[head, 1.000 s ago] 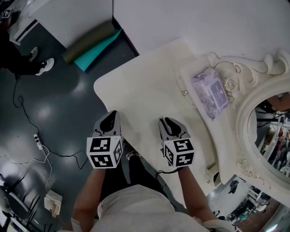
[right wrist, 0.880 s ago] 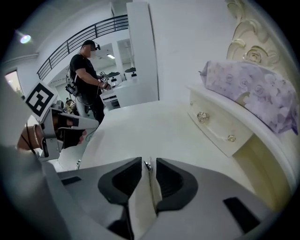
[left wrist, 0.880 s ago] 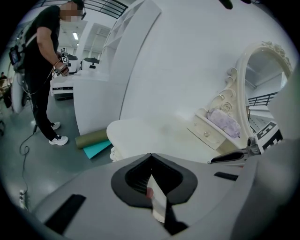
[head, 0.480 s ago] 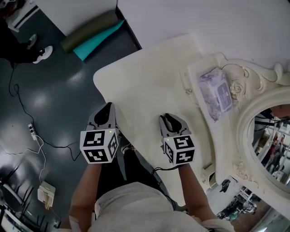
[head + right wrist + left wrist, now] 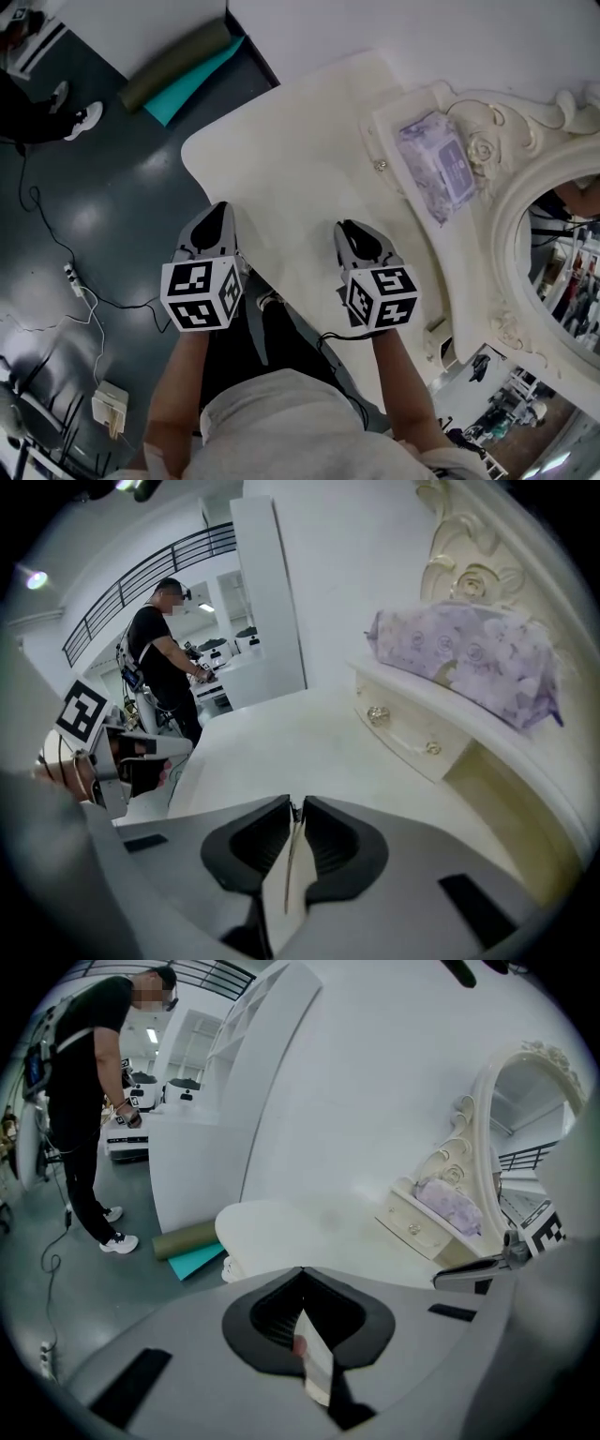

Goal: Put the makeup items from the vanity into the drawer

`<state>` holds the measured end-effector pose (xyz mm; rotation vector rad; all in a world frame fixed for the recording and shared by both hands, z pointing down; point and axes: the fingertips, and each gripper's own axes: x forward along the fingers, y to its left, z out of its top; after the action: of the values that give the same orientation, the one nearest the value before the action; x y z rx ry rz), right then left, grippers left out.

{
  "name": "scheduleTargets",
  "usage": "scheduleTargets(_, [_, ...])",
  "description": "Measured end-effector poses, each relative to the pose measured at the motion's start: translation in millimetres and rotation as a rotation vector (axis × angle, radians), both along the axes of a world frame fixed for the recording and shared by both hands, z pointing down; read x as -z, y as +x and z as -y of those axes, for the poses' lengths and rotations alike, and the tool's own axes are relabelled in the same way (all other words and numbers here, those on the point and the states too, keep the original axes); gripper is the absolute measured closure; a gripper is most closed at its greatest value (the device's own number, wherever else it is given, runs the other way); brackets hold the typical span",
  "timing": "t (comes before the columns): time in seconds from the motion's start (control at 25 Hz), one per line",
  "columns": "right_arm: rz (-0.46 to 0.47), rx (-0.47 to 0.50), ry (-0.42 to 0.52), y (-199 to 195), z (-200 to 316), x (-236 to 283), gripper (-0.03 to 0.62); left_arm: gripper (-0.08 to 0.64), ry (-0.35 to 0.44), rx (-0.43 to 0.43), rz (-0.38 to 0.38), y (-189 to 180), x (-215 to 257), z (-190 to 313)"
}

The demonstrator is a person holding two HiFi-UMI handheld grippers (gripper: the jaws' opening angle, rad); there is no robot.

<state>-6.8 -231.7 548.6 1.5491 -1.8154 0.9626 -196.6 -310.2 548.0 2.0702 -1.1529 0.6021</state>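
Observation:
The cream vanity top (image 5: 291, 159) lies bare in front of me. A purple flowered pouch (image 5: 433, 167) (image 5: 464, 653) (image 5: 450, 1206) rests on the small drawer unit (image 5: 412, 731) below the mirror (image 5: 553, 272); the drawer front with its knob (image 5: 381, 165) is closed. My left gripper (image 5: 214, 220) (image 5: 302, 1271) hovers at the table's front-left edge, shut and empty. My right gripper (image 5: 349, 230) (image 5: 293, 804) hovers over the front of the top. Its jaws have just been closing and now stand almost together, with nothing between them.
An olive and teal rolled mat (image 5: 178, 70) lies on the dark floor beyond the table's left corner. Cables (image 5: 75, 281) and a power strip (image 5: 111, 408) lie on the floor at left. A person in black (image 5: 89, 1101) stands far off.
The right gripper's jaws have drawn closer together. Both hands stay about where they were; the view has shifted slightly.

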Motion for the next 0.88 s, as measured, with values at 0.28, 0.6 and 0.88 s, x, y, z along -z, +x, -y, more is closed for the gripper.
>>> scheduleTargets(0.28, [0.004, -0.118, 0.068, 29, -33, 31, 0.532, 0.555, 0.03, -0.081, -0.003, 26, 16, -21])
scheduleTargets(0.6, [0.003, -0.281, 0.107, 75, -111, 51, 0.533, 0.555, 0.056, -0.237, -0.001, 79, 27, -66])
scheduleTargets(0.88, [0.022, -0.452, 0.149, 107, -197, 59, 0.534, 0.555, 0.077, -0.409, 0.014, 132, 32, -120])
